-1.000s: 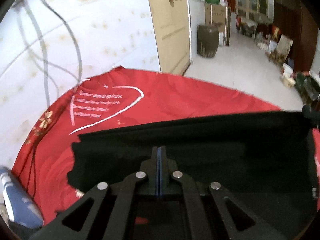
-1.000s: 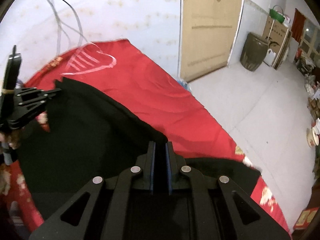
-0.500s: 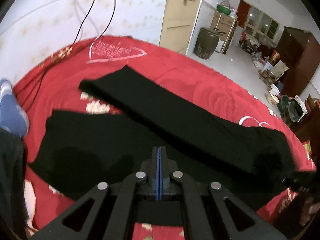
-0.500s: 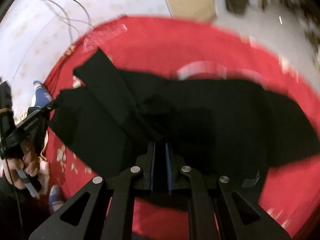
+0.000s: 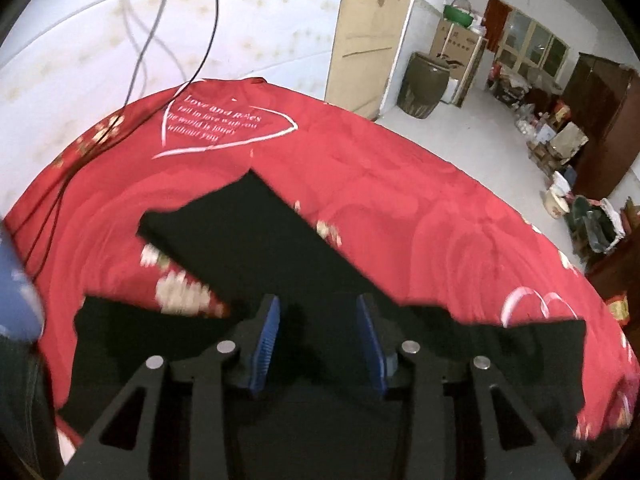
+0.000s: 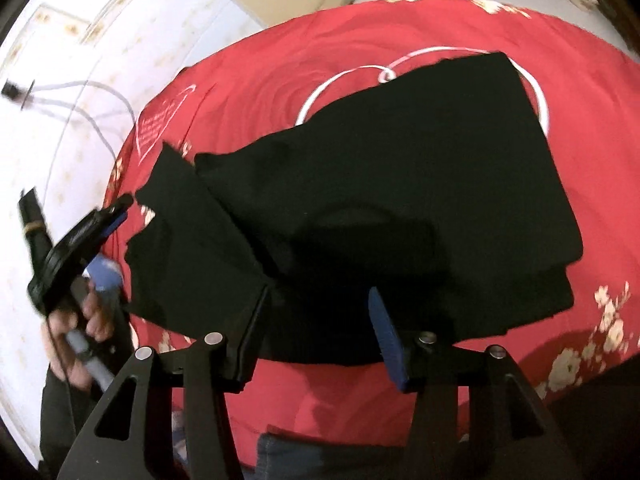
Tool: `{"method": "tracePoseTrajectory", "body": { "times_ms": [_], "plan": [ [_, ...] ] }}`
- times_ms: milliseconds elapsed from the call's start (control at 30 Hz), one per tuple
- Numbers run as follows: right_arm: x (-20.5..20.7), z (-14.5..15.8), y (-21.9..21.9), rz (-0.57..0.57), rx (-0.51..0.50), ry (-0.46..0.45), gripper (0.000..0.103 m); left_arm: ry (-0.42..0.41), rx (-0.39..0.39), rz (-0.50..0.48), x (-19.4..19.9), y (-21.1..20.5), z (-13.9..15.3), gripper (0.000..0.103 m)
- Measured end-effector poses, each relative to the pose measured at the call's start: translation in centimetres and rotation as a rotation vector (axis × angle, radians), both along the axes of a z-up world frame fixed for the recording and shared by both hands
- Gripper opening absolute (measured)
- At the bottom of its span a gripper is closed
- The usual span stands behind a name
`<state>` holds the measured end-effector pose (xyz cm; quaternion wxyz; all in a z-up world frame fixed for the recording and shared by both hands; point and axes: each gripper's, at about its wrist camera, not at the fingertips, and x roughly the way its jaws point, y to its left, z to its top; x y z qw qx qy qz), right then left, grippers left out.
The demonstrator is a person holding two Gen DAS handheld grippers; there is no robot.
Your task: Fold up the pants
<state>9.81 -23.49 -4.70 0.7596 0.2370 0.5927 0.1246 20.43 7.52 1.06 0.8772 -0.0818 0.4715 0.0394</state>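
On the red bedspread [image 5: 400,208] the black pants [image 6: 400,184] lay folded once while the left gripper [image 5: 318,336] and right gripper [image 6: 320,320] were opening empty, so regripping for fold 2 seemingly came next.

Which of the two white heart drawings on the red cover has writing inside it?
The heart outline near the wall holds white text; the looped hearts beside the black pants hold none.

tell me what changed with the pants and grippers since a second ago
Both grippers let go: the left gripper and right gripper, shut on the black pants before, are opening with nothing pinched. The lifted pants now lie folded on the red bedspread, which stayed put.
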Motion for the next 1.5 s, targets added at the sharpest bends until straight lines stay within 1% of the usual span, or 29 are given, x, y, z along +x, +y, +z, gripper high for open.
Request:
{"method": "tracePoseTrajectory", "body": {
  "times_ms": [133,233,267,367,400,433,467,500,533,567,633,700,767,833,900,967,1033,1167,1233,1267,1300,1367,1433,1500],
  "plan": [
    [0.4,-1.2,-0.7,-0.059,-0.018,0.05,0.051,0.044,0.023,0.038,4.7,-0.1,-1.7,0.043],
    [0.9,-2.5,-1.6,-0.107,0.002,0.116,0.051,0.088,0.087,0.064,6.8,-0.5,-3.6,0.043],
    [1.0,-2.9,-1.8,-0.122,0.018,0.132,0.051,0.102,0.1,0.066,7.2,-0.6,-4.2,0.043],
    [1.4,-3.0,-2.0,-0.135,0.025,0.129,0.051,0.15,0.158,0.079,7.8,-0.9,-6.2,0.044],
    [1.5,-3.0,-1.9,-0.137,0.025,0.131,0.051,0.152,0.169,0.079,7.7,-1.0,-6.7,0.043],
    [1.6,-3.1,-2.0,-0.142,0.026,0.132,0.051,0.119,0.185,0.077,7.4,-1.2,-6.7,0.037],
    [1.7,-3.2,-1.9,-0.145,0.026,0.131,0.051,0.113,0.192,0.056,7.3,-1.6,-6.7,0.016],
    [1.8,-3.2,-1.9,-0.147,0.025,0.129,0.051,0.109,0.207,0.027,7.2,-2.1,-6.7,0.005],
    [1.9,-3.2,-1.8,-0.15,0.023,0.128,0.051,0.114,0.25,0.009,7.2,-2.7,-6.6,0.003],
    [2.0,-3.2,-1.6,-0.15,0.02,0.127,0.051,0.107,0.264,-0.002,6.9,-3.0,-6.4,0.003],
    [2.1,-3.2,-1.6,-0.148,0.015,0.123,0.051,0.075,0.232,0.0,6.0,-2.7,-5.3,0.002],
    [2.1,-3.2,-1.6,-0.152,0.019,0.118,0.051,0.029,0.193,0.013,4.4,-1.7,-3.6,0.002],
    [2.1,-3.3,-1.6,-0.154,0.022,0.114,0.051,-0.017,0.145,0.034,2.3,-0.4,-1.7,0.002],
    [2.1,-3.3,-1.7,-0.155,0.02,0.112,0.051,-0.058,0.113,0.062,-0.1,1.3,-0.2,0.002],
    [2.1,-3.3,-1.6,-0.157,0.018,0.109,0.051,-0.086,0.084,0.088,-2.7,2.7,0.8,0.002],
    [2.0,-3.2,-1.6,-0.157,0.014,0.104,0.051,-0.094,0.036,0.123,-5.0,4.2,1.2,0.002],
    [1.9,-3.1,-1.5,-0.157,0.009,0.101,0.051,-0.089,0.021,0.162,-6.8,5.5,1.1,0.002],
    [1.7,-2.8,-1.7,-0.154,-0.012,0.091,0.051,-0.055,-0.044,0.238,-9.9,7.5,-0.6,0.002],
    [1.6,-2.9,-1.8,-0.149,-0.019,0.092,0.051,-0.021,-0.043,0.28,-11.1,8.3,-2.0,0.003],
    [1.6,-2.8,-1.8,-0.147,-0.023,0.091,0.051,0.011,-0.036,0.315,-11.6,8.7,-3.0,0.003],
    [1.6,-2.8,-1.7,-0.14,-0.029,0.09,0.051,0.043,-0.045,0.353,-12.2,9.3,-3.8,0.003],
    [1.6,-2.8,-1.7,-0.134,-0.038,0.088,0.051,0.081,-0.091,0.411,-13.4,10.5,-5.1,0.003],
    [1.5,-2.7,-1.6,-0.128,-0.046,0.081,0.051,0.083,-0.128,0.449,-14.4,11.2,-5.6,0.003],
    [1.3,-2.7,-1.8,-0.131,-0.042,0.08,0.051,0.064,-0.158,0.442,-14.6,11.5,-5.6,0.006]
  ]
}}
